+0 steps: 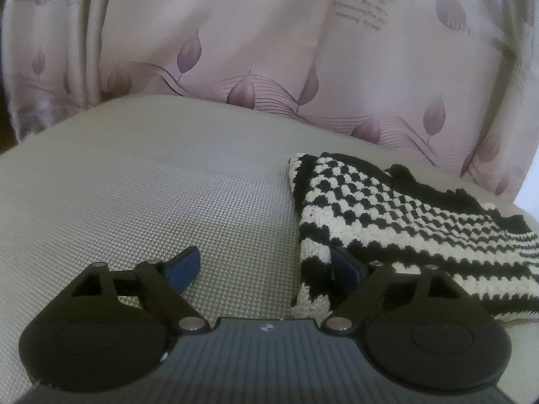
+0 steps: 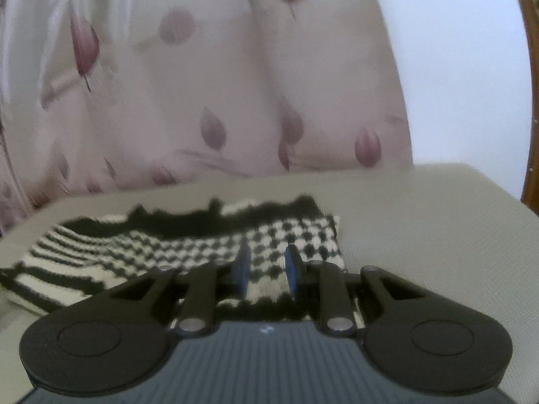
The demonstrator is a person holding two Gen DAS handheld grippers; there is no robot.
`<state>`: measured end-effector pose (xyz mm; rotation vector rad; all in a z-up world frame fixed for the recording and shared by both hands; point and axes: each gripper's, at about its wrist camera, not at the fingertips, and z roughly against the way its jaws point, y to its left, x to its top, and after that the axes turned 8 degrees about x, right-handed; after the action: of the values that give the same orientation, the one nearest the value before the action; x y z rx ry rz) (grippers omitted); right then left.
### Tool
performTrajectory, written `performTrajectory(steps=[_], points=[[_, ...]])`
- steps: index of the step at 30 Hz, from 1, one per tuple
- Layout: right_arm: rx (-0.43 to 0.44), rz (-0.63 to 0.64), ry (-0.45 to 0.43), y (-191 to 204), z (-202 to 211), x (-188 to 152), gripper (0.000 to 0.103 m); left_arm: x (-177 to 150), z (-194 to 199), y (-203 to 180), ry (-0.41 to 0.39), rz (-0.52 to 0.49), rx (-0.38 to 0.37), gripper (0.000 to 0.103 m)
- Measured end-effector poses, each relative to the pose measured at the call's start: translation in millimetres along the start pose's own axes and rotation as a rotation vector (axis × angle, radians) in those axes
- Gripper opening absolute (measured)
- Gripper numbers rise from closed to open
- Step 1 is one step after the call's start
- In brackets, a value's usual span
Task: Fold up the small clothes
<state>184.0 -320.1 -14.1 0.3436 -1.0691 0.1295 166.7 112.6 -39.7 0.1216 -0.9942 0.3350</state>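
Left wrist view: my left gripper (image 1: 266,271) gapes wide, holding nothing, its right pad against the folded knit garment (image 1: 404,229) lying on the mat (image 1: 151,185), so lifting could snag it; right wrist view: my right gripper (image 2: 267,271), slightly parted and empty, hovers over that fold and could drag it open

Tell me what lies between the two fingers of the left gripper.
In the left wrist view, only bare woven mat lies between the left gripper fingers; the knitted garment touches the right-hand finger only.
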Motion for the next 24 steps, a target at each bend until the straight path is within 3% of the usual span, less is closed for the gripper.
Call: performTrajectory(steps=[5, 8, 10, 11, 13, 16, 24], points=[[-0.041, 0.004, 0.022, 2, -18, -17, 0.023, -1, 3, -5, -0.017, -0.03, 0.032, 0.086], [-0.027, 0.0, 0.032, 1, -18, -17, 0.032, -1, 3, -6, -0.016, -0.033, 0.038, 0.088], [-0.015, 0.008, 0.047, 3, -19, -18, 0.072, -1, 4, -6, -0.019, -0.037, 0.048, 0.089], [-0.034, 0.016, 0.082, 6, -24, -18, 0.103, -1, 5, -7, -0.021, -0.04, 0.052, 0.09], [-0.036, 0.012, 0.16, 7, -34, -21, 0.103, -2, 5, -7, -0.024, -0.045, 0.059, 0.091], [-0.008, -0.037, 0.144, -1, -35, -21, 0.103, -2, 5, -7, -0.027, -0.048, 0.062, 0.092], [-0.039, 0.002, 0.144, -4, -31, -22, 0.103, -3, 7, -7, -0.032, -0.054, 0.066, 0.094]])
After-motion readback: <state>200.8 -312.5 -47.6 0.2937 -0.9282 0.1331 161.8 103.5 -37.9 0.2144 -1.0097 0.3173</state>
